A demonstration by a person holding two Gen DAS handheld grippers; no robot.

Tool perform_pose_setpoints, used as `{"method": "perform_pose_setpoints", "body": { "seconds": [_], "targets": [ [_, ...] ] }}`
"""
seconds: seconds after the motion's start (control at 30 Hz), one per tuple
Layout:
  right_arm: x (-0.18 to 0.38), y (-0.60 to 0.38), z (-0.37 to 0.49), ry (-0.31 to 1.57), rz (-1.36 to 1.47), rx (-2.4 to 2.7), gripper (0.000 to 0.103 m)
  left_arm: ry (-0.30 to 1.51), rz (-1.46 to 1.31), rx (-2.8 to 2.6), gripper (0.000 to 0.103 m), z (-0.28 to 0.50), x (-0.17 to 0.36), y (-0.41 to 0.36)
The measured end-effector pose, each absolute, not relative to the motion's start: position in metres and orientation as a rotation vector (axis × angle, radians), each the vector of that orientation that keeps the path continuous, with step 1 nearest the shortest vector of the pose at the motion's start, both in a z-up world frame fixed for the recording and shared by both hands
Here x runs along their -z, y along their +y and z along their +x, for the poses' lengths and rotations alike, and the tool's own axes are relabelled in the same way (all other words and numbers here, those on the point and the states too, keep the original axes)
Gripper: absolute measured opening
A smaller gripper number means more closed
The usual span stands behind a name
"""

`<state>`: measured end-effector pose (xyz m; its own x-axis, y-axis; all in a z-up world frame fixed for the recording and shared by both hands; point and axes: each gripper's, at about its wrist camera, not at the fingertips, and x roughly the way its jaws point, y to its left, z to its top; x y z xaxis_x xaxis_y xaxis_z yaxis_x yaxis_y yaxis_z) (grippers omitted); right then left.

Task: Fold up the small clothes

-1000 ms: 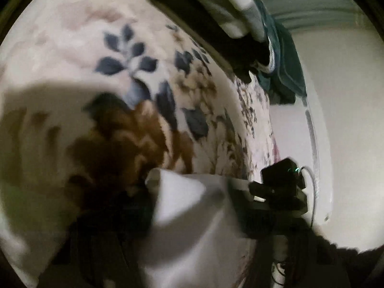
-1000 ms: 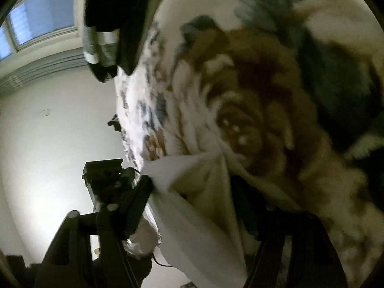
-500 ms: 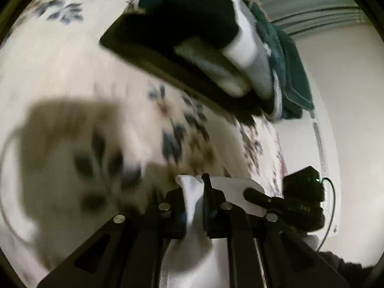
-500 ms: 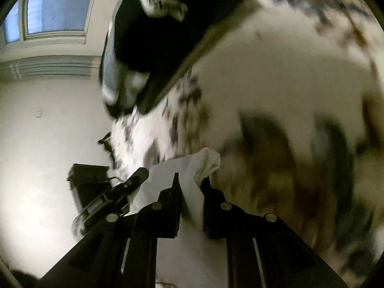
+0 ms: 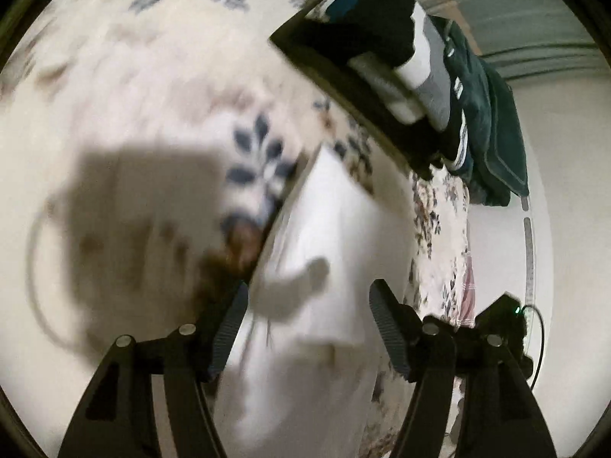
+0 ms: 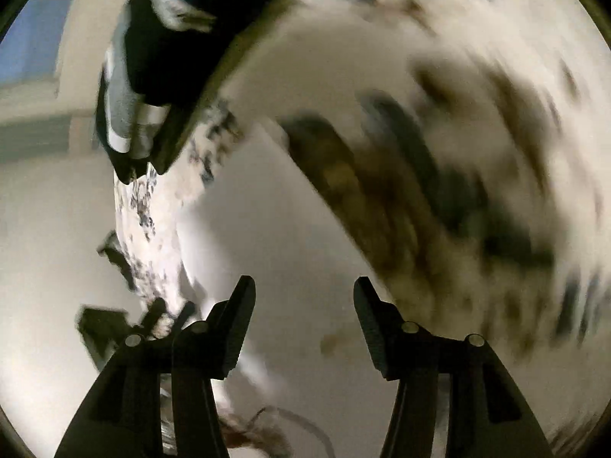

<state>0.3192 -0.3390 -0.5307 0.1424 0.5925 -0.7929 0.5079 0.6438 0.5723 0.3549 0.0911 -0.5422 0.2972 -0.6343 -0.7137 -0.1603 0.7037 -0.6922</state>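
A small white garment (image 5: 324, 259) lies flat on the floral bedspread (image 5: 133, 87). My left gripper (image 5: 308, 297) hovers over its near part with its jaws opening; the cloth lies below the fingers and the pads do not press it. In the right wrist view the same white garment (image 6: 275, 236) spreads ahead of my right gripper (image 6: 303, 294), whose jaws are also opening with nothing pinched between them. The picture is blurred by motion in both views.
A pile of dark and grey-white clothes (image 5: 401, 49) sits on a dark board at the far side of the bed; in the right wrist view, dark clothes (image 6: 164, 57) lie upper left. A wall (image 5: 565, 229) lies beyond the bed edge. The other gripper's body (image 5: 508, 316) shows at lower right.
Both grippers had the white garment's edge pinched half a second ago; both have let go and opened, and both have lifted back. The garment now lies spread on the bedspread.
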Motion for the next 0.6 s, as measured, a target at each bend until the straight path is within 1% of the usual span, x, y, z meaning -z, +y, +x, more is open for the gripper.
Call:
{"method": "perform_pose_setpoints", "body": {
  "seconds": [0.07, 0.13, 0.17, 0.2, 0.23, 0.27, 0.3, 0.33, 0.47, 0.6],
  "targets": [
    [0.548, -0.338, 0.302, 1.508, 1.068, -0.049, 0.056, 1.273, -0.776, 0.333, 0.061, 0.346, 0.554, 0.083],
    [0.565, -0.337, 0.291, 1.518, 1.16, -0.002, 0.056, 1.282, -0.803, 0.331, 0.047, 0.349, 0.563, 0.073],
    [0.571, -0.338, 0.289, 1.512, 1.191, 0.021, 0.056, 1.295, -0.793, 0.314, 0.03, 0.351, 0.567, 0.07],
    [0.575, -0.339, 0.287, 1.487, 1.224, 0.027, 0.056, 1.303, -0.786, 0.302, 0.025, 0.354, 0.571, 0.066],
    [0.578, -0.339, 0.288, 1.464, 1.238, 0.036, 0.053, 1.301, -0.779, 0.291, 0.023, 0.356, 0.572, 0.064],
    [0.579, -0.338, 0.291, 1.445, 1.235, 0.048, 0.042, 1.291, -0.77, 0.285, 0.013, 0.357, 0.572, 0.064],
    [0.579, -0.336, 0.293, 1.425, 1.218, 0.051, 0.014, 1.282, -0.766, 0.289, 0.011, 0.357, 0.569, 0.064],
    [0.577, -0.334, 0.295, 1.411, 1.192, 0.051, 0.007, 1.271, -0.759, 0.294, 0.01, 0.356, 0.566, 0.064],
    [0.561, -0.327, 0.303, 1.388, 1.079, 0.078, 0.004, 1.243, -0.745, 0.312, 0.008, 0.348, 0.557, 0.073],
    [0.565, -0.321, 0.306, 1.466, 1.001, 0.057, 0.004, 1.265, -0.704, 0.311, 0.009, 0.35, 0.564, 0.07]
  ]
}}
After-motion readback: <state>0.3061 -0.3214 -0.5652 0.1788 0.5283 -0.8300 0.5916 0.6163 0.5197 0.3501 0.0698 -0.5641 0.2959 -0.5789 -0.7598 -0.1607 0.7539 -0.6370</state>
